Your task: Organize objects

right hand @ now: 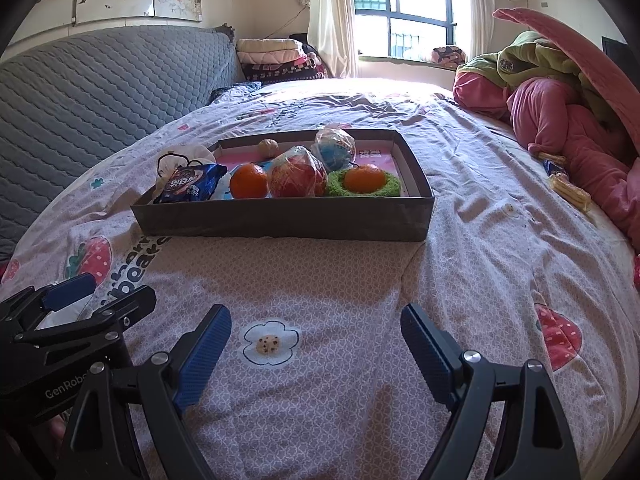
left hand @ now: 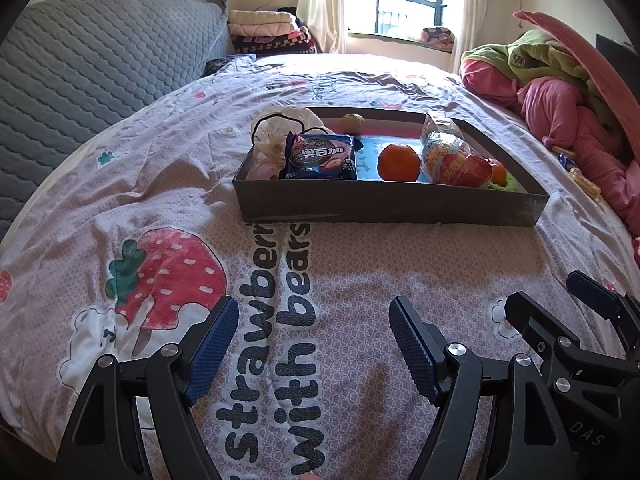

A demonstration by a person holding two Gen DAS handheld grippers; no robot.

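A shallow dark cardboard box [left hand: 392, 205] [right hand: 280, 216] lies on the bed. Inside it are a blue cookie packet [left hand: 320, 158] [right hand: 188, 184], an orange [left hand: 399, 162] [right hand: 248, 181], a wrapped red and blue snack bag [left hand: 452, 156] [right hand: 298, 176], a second orange [right hand: 364, 178] on a green nest-like ring [right hand: 394, 186], a walnut [left hand: 352, 123] [right hand: 268, 147] and a white plastic bag [left hand: 280, 128]. My left gripper [left hand: 314, 316] and right gripper [right hand: 316, 322] hover open over the bedsheet in front of the box, both with nothing between the fingers.
The strawberry-print bedsheet [left hand: 280, 280] covers the bed. A grey quilted headboard [left hand: 100, 64] rises at left. Pink and green bedding [right hand: 560, 120] is piled at right, with small wrapped snacks [right hand: 568, 190] beside it. Folded blankets [right hand: 276, 58] sit near the window.
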